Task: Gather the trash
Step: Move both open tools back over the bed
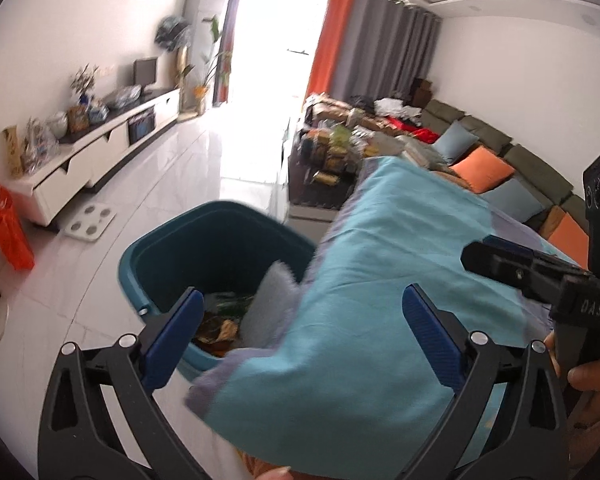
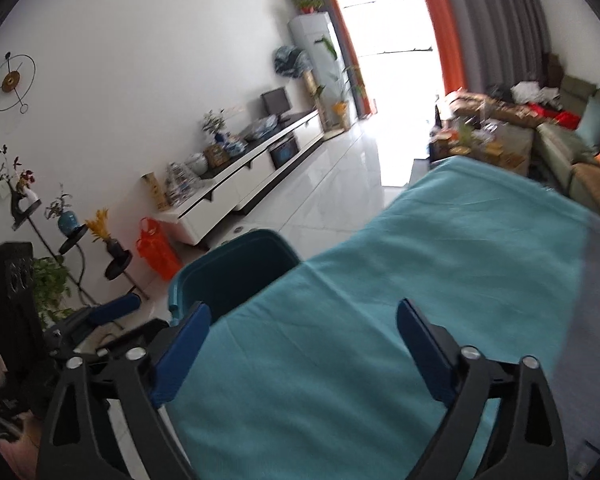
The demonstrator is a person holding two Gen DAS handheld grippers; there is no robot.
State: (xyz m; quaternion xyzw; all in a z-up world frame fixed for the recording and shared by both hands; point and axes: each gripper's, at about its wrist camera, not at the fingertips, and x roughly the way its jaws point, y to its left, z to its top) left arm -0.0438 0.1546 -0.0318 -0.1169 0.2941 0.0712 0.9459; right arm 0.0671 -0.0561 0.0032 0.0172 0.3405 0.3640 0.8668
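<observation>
The left gripper (image 1: 302, 312), a black frame with two blue padded fingers (image 1: 176, 332), is seen with its jaws spread wide and nothing between the pads. It is held above the corner of a table covered by a smooth turquoise cloth (image 1: 380, 300) with a pale lilac border. Just beside that corner, on the white tiled floor (image 1: 140, 184), a dark teal plastic trash bin (image 1: 172, 240) is standing upright. Inside the bin, crumpled brown and green wrappers (image 1: 220, 326) are seen at the bottom, and a pale grey-white sheet of trash (image 1: 266, 304) is leaning against the wall nearest the table.

The right gripper (image 2: 304, 336), of the same black and blue build, is likewise seen with its jaws far apart and empty, held over the turquoise cloth (image 2: 420, 280). In the right wrist view the teal bin (image 2: 204, 276) is partly hidden behind the cloth's edge. In the left wrist view the right gripper (image 1: 540, 276) is seen from the side at the right, with part of a hand (image 1: 588, 372) on its handle.

A long white and black low cabinet (image 1: 112, 144) is set along the far wall, with an orange plastic bag (image 1: 10, 232) near its end. A grey-green sofa with orange and blue cushions (image 1: 488, 160) is placed beyond the table.
</observation>
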